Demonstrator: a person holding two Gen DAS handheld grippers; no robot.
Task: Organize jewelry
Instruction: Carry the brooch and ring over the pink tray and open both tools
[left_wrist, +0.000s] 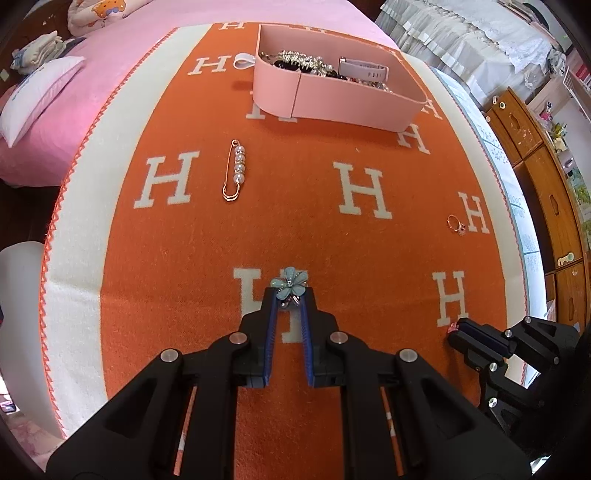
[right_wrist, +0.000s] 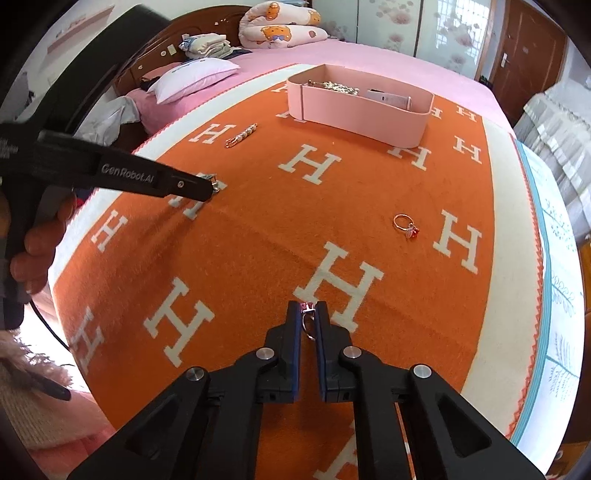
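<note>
On an orange blanket (left_wrist: 207, 258) patterned with white H letters, spread over a pink-sheeted bed (right_wrist: 369, 55): left claw (left_wrist: 290, 295) closed to a narrow gap on a pale blue flower brooch (left_wrist: 290, 283), pinched at the fingertips just above the cloth. Right claw (right_wrist: 308, 308) nearly shut on a ring with a pink stone (right_wrist: 308, 318), band hanging between the blue pads. Farther back, a pink oval box (left_wrist: 351, 105) holding a heap of jewelry and a pale watch strap (left_wrist: 364, 70). Loose on the blanket, a gold pin strung with pearls (left_wrist: 236, 170) near the box's left end, and well apart to the right a second ring with red charms (right_wrist: 405, 225). At the right view's left edge, a person's hand (right_wrist: 44, 236) wrapped around the left handle.
</note>
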